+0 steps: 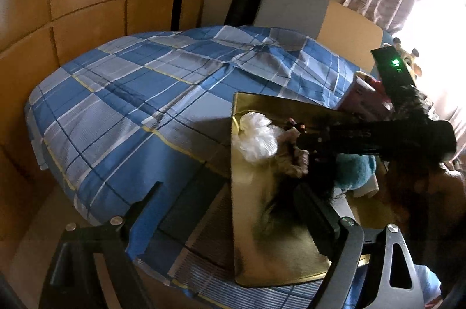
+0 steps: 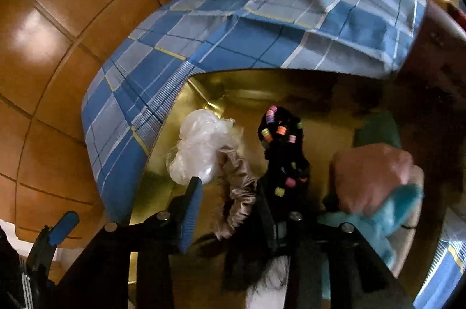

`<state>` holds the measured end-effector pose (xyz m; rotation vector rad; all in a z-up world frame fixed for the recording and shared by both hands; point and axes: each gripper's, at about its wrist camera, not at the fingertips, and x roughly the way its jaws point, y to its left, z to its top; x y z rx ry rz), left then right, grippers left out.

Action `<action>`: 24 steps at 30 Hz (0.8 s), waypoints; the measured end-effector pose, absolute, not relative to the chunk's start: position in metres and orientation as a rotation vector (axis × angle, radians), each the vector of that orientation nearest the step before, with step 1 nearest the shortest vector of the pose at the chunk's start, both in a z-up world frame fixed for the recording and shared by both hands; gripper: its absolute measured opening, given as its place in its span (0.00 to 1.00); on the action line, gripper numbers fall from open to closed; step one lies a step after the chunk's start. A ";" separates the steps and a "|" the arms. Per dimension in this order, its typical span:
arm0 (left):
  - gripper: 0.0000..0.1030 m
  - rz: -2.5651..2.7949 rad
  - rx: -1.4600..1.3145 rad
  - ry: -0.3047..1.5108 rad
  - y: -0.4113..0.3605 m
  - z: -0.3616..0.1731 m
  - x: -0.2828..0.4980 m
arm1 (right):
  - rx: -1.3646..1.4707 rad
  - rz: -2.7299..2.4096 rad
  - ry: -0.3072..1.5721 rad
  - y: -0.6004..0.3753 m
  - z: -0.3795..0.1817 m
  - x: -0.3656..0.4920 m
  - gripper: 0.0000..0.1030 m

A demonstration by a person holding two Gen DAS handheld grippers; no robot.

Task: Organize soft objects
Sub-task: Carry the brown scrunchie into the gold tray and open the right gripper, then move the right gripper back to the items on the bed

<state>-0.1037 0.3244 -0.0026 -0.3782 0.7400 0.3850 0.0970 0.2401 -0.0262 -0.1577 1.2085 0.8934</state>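
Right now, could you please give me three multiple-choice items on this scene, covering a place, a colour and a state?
1. Where does the gold box rest?
A. on the blue checked bedspread
B. on a wooden floor
C. on a chair

2. What colour is the satin scrunchie?
A. red
B. beige
C. green

3. How do the right tongs stand?
A. clamped on a book
B. out of view
C. apart over the scrunchie

Answers: 1 A, bedspread surrounds the box; 2 B, pale tan fabric; 3 C, a gap shows between the fingers.
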 end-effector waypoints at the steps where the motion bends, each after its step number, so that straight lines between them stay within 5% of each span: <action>1: 0.86 0.382 -0.375 0.740 0.323 -0.002 -0.103 | -0.154 0.895 1.203 0.237 -0.024 0.096 0.37; 24: 0.88 0.202 -0.201 0.765 0.238 0.013 -0.084 | -0.174 0.756 0.948 0.072 0.022 0.059 0.38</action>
